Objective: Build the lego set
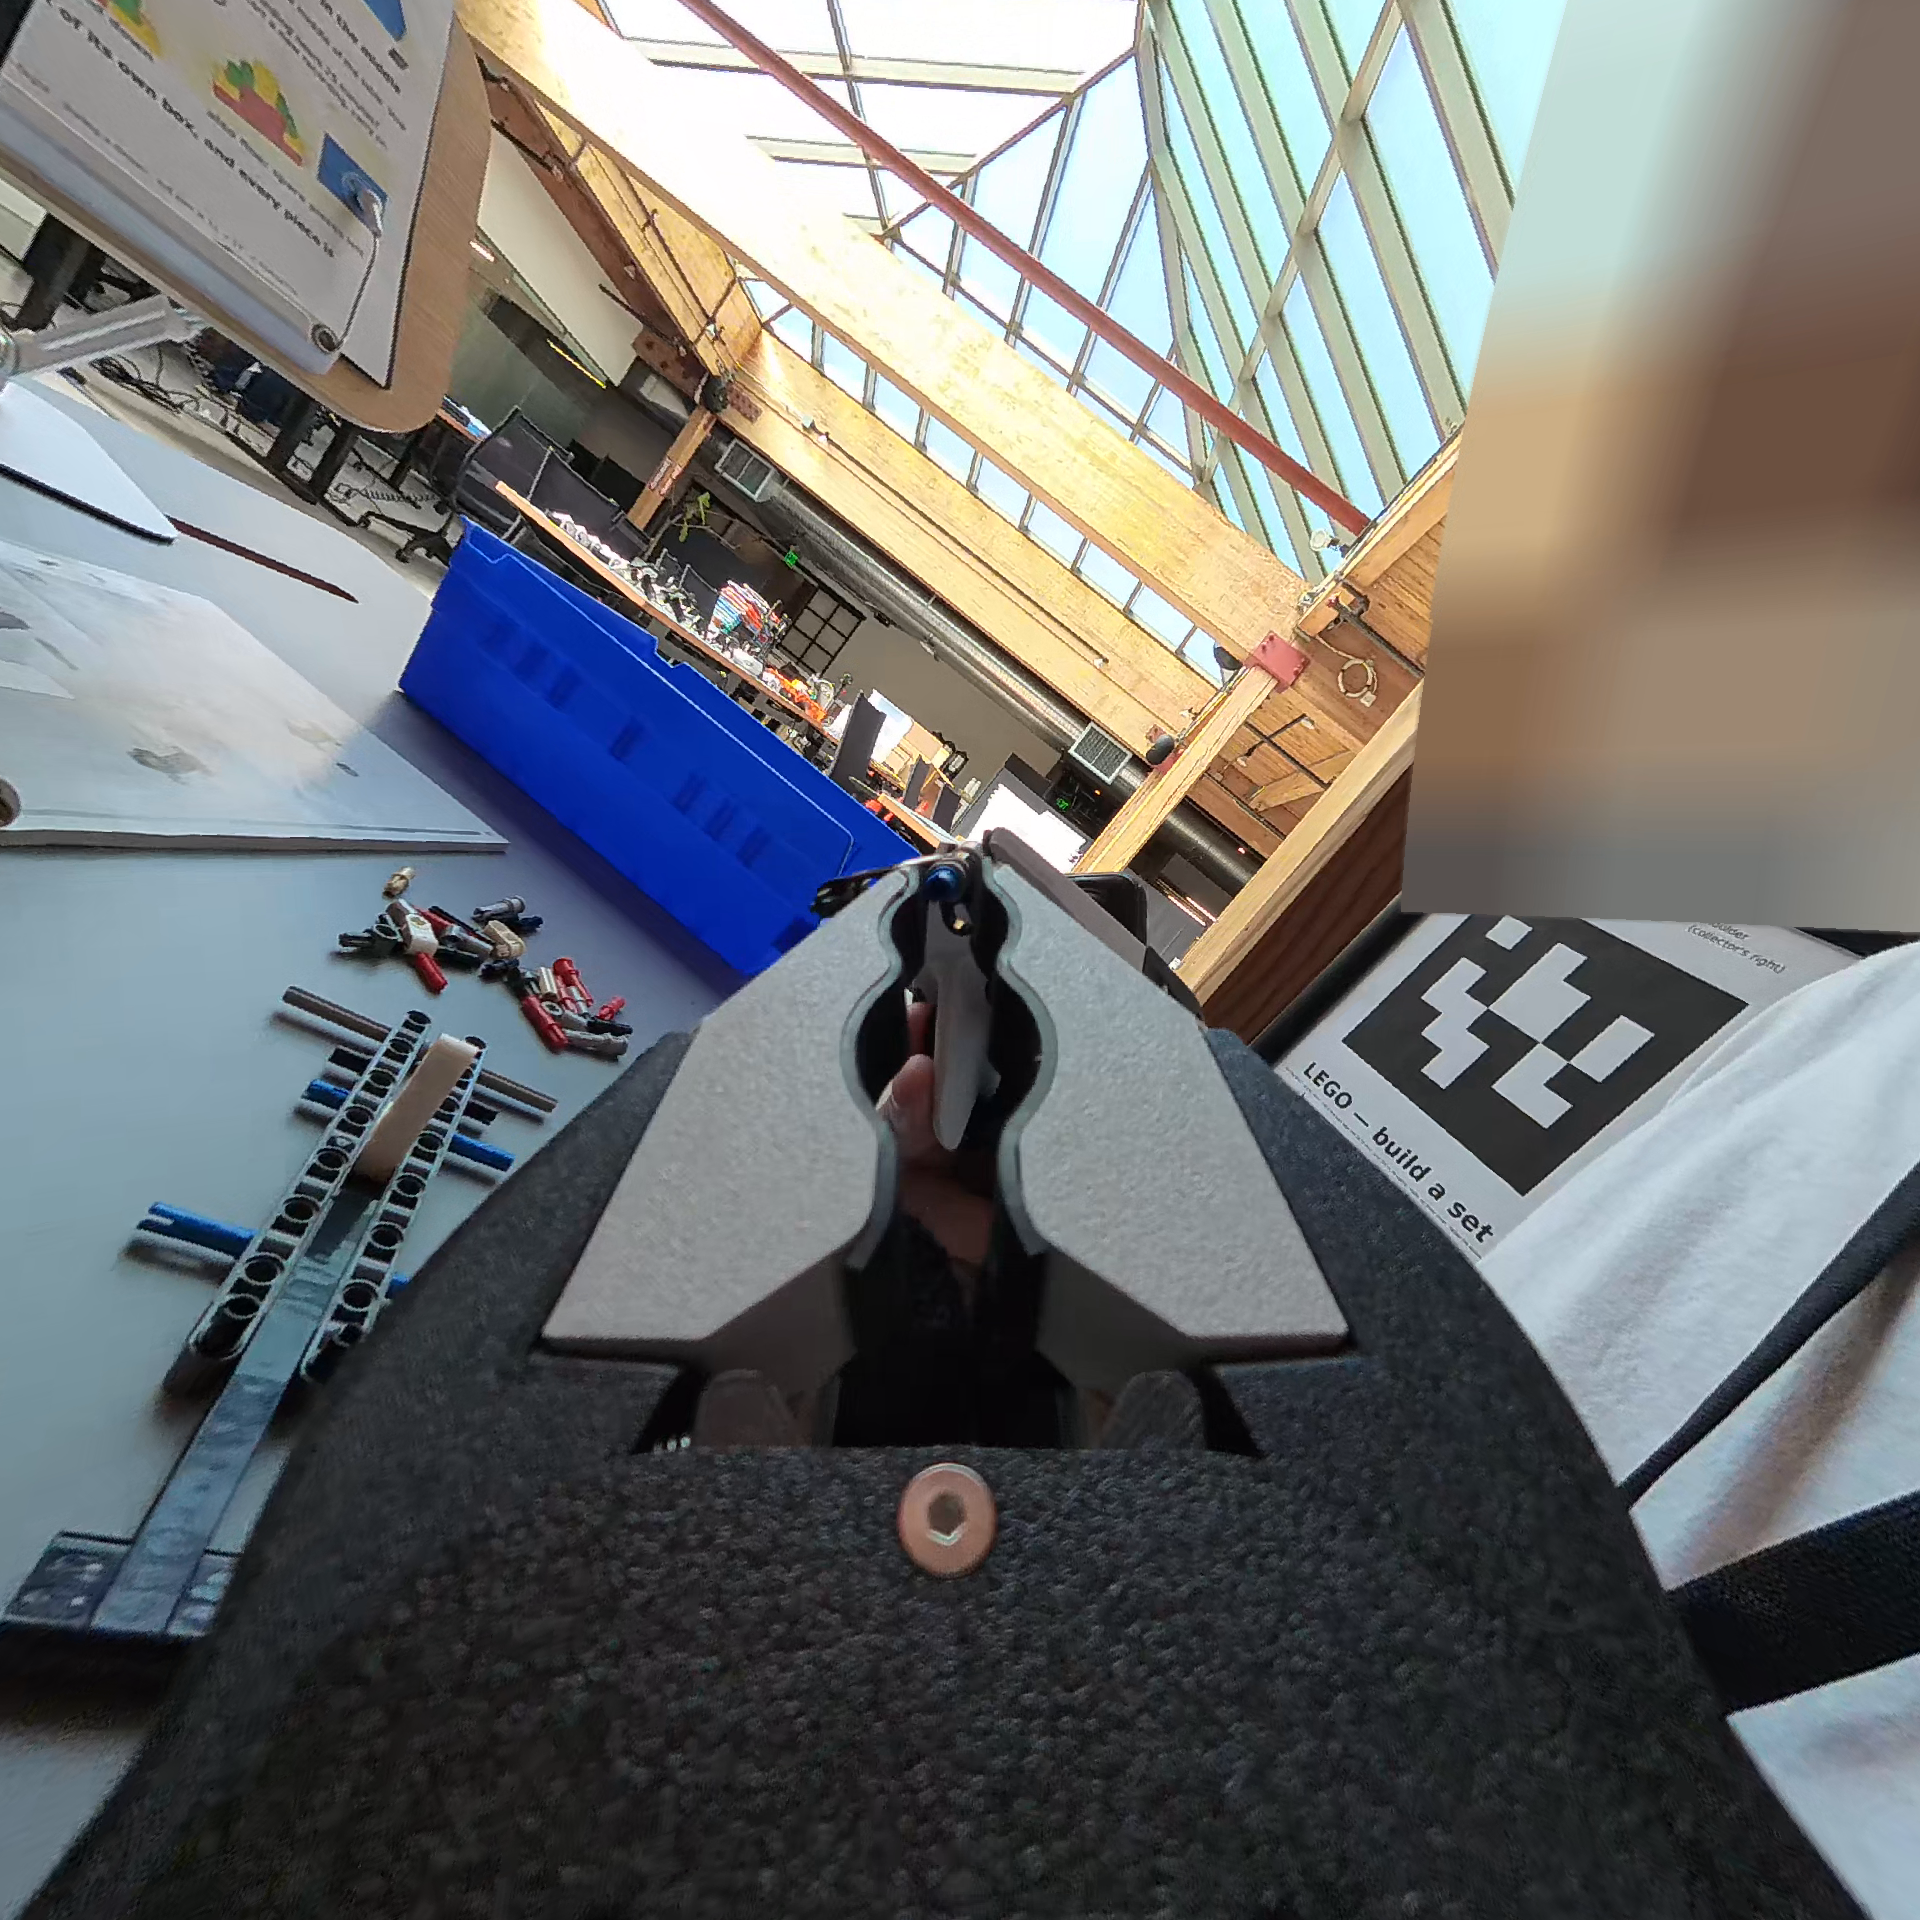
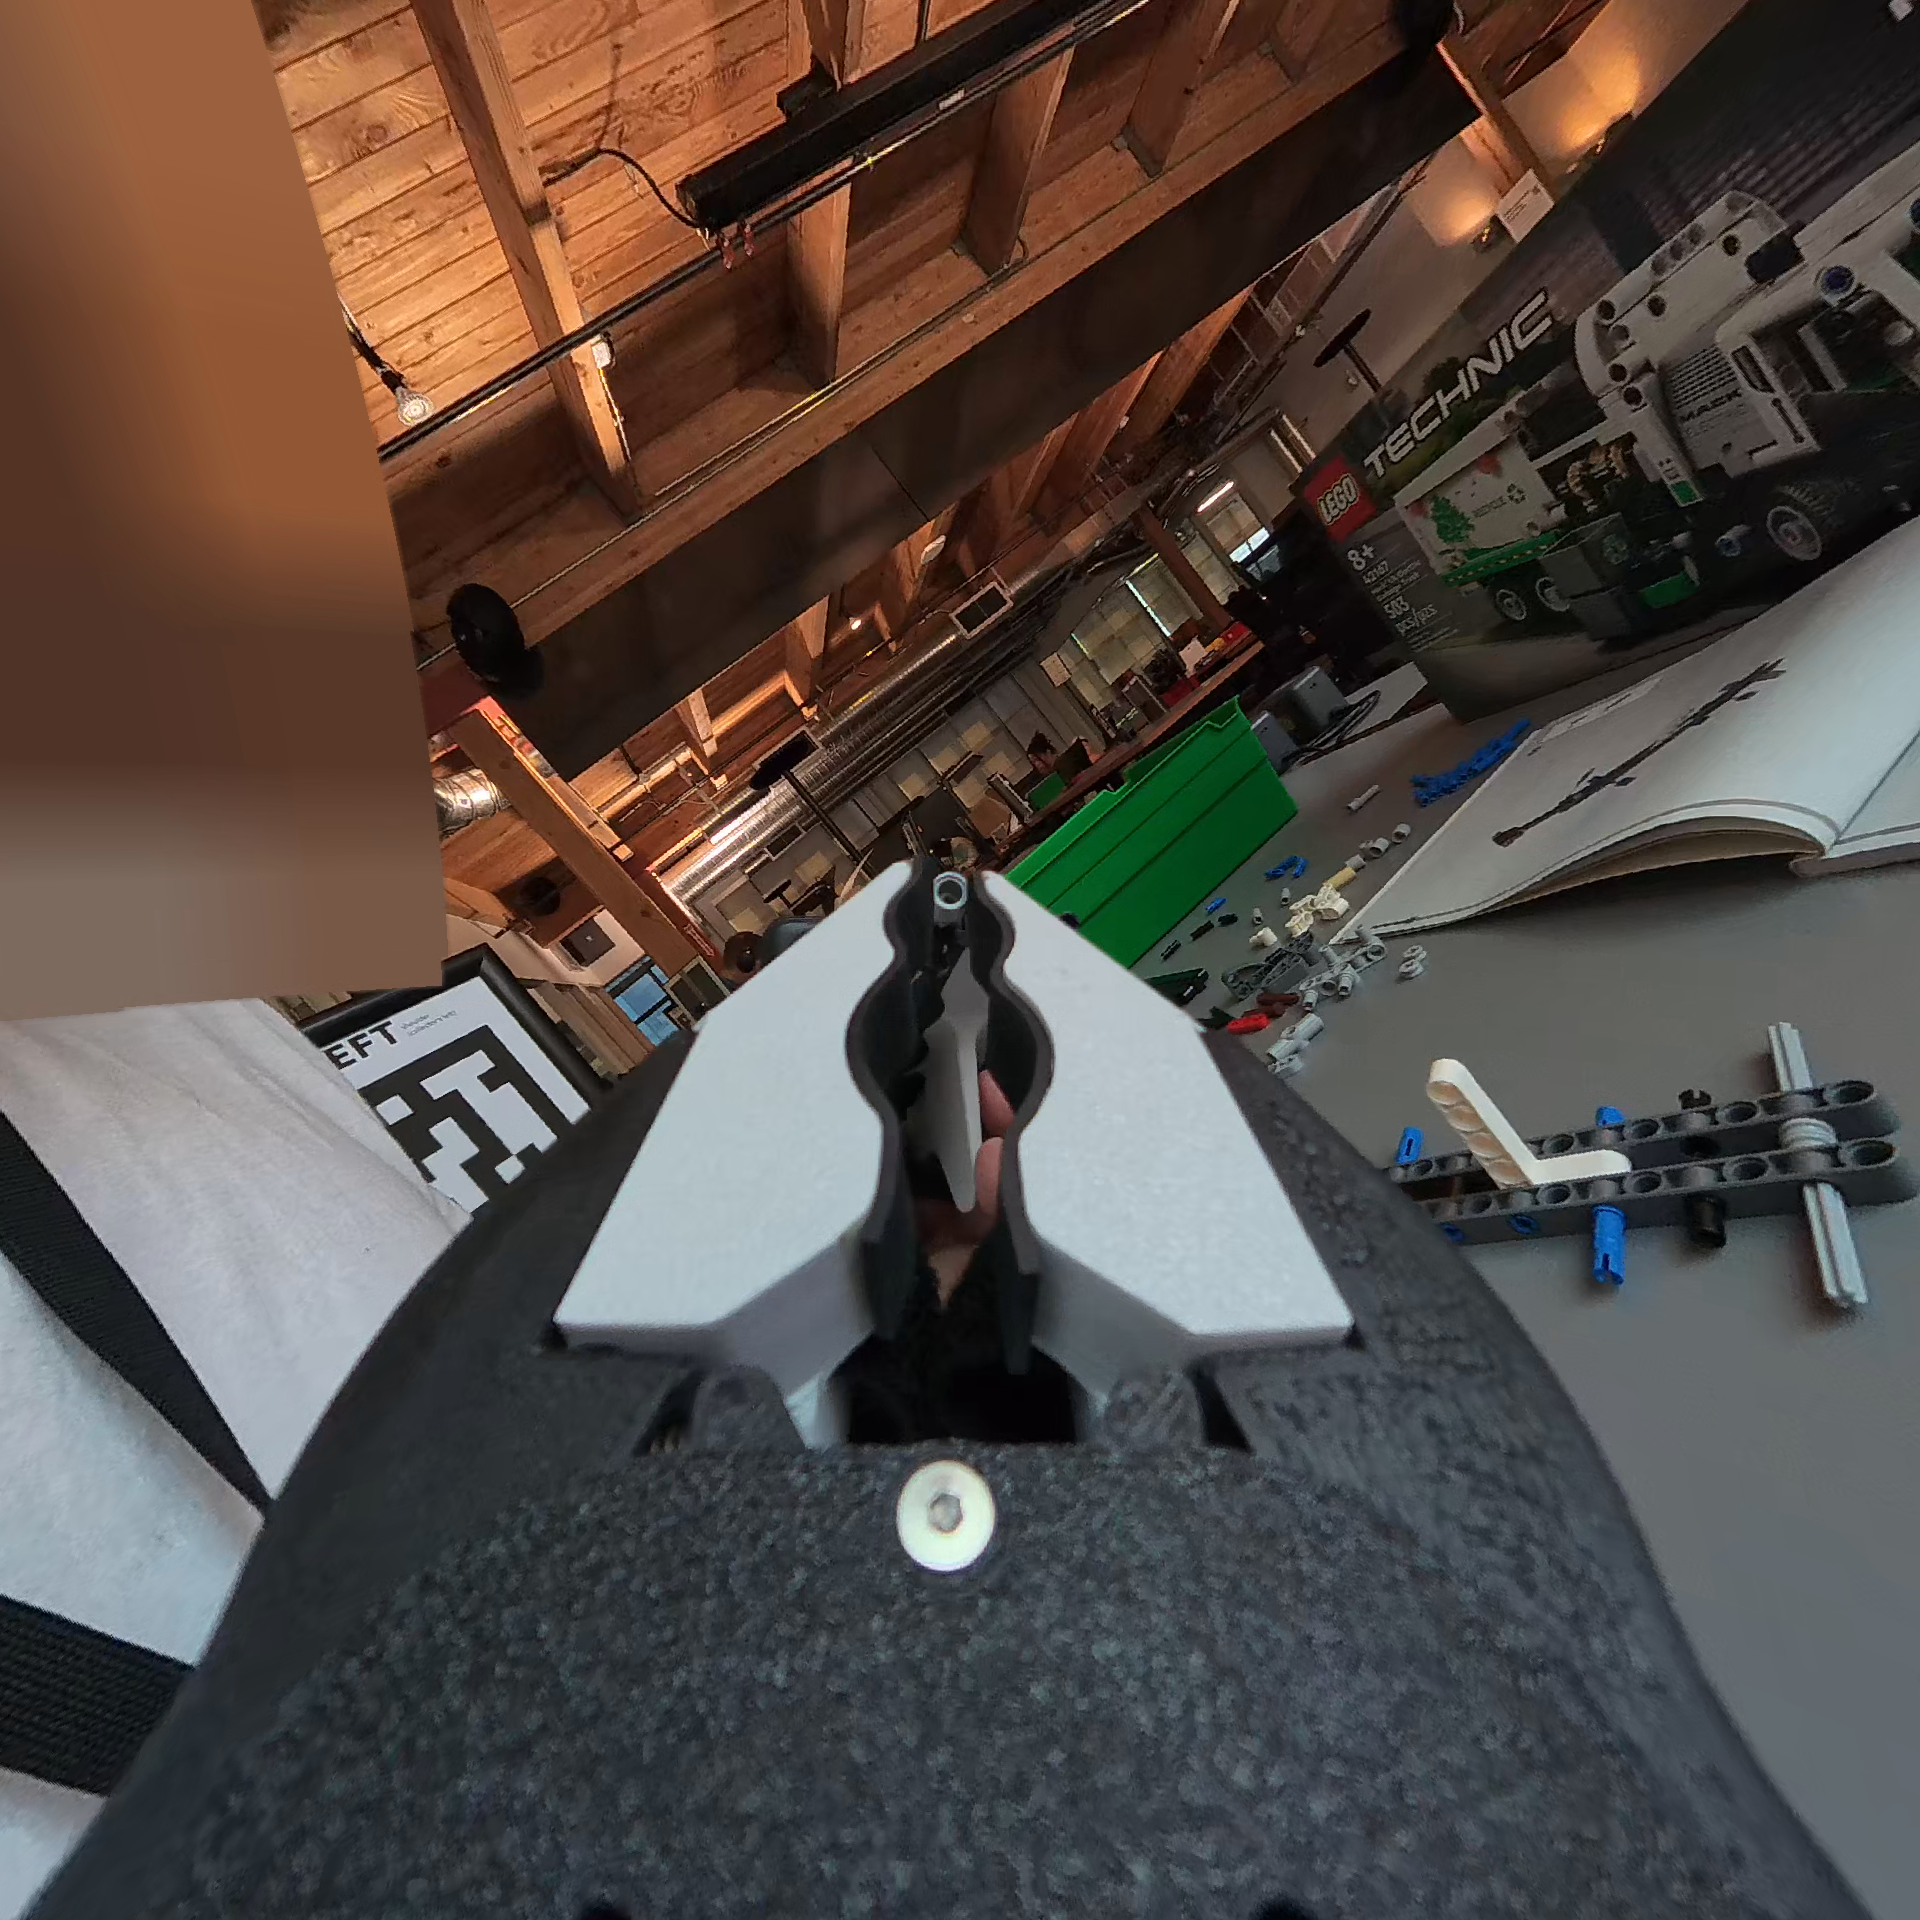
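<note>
My left gripper is raised off the table and shut on a small blue pin with a black part beside it. My right gripper is also raised and shut on a small light grey round connector with a black part under it. Through each gripper's gap I see a pale shape and a person's fingers; I cannot tell what the shape is. The partly built frame of dark grey beams lies on the table to the left. In the right wrist view the frame carries a white angled beam, blue pins and a grey axle.
A blue bin, loose red, black and tan pins and an open booklet lie on the grey table. The right wrist view shows a green bin, scattered grey pieces, the booklet and the set's box. A person's white shirt is close. Both grippers' tips are close together, under 4 cm apart.
</note>
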Demonstrator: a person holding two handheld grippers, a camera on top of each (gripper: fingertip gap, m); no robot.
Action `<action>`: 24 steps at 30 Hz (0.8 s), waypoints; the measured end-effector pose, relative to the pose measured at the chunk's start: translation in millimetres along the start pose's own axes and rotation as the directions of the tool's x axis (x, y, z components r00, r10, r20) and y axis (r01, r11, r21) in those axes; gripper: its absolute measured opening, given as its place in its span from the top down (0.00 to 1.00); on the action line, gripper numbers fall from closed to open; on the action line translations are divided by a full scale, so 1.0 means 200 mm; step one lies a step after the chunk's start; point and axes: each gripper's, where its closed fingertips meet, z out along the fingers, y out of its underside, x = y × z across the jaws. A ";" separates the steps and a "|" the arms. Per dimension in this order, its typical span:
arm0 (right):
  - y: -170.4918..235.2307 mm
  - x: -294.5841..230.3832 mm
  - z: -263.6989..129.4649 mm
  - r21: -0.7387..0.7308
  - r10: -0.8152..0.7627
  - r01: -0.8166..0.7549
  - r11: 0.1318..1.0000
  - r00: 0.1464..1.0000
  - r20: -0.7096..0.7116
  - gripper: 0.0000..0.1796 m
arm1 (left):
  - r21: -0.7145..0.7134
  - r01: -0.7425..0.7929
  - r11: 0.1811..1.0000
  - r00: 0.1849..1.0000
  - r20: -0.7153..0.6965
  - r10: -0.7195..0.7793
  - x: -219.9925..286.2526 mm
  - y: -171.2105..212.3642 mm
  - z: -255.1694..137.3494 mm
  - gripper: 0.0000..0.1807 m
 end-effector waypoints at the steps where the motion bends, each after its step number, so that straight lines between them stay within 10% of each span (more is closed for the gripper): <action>1: 0.00 0.00 0.00 -0.003 0.012 -0.012 1.000 1.000 0.004 0.97 | -0.005 0.003 1.000 1.000 0.001 -0.003 0.00 0.01 0.00 0.96; 14: 0.02 0.01 -0.02 0.098 -0.002 0.002 0.995 1.000 0.001 0.97 | 0.061 0.225 0.972 0.974 -0.020 -0.224 -0.02 0.01 0.00 0.96; 24: 0.05 -0.03 0.03 0.086 -0.422 0.435 0.896 0.897 -0.133 0.97 | 0.174 0.578 0.797 0.812 -0.225 -0.539 -0.06 -0.04 -0.04 0.97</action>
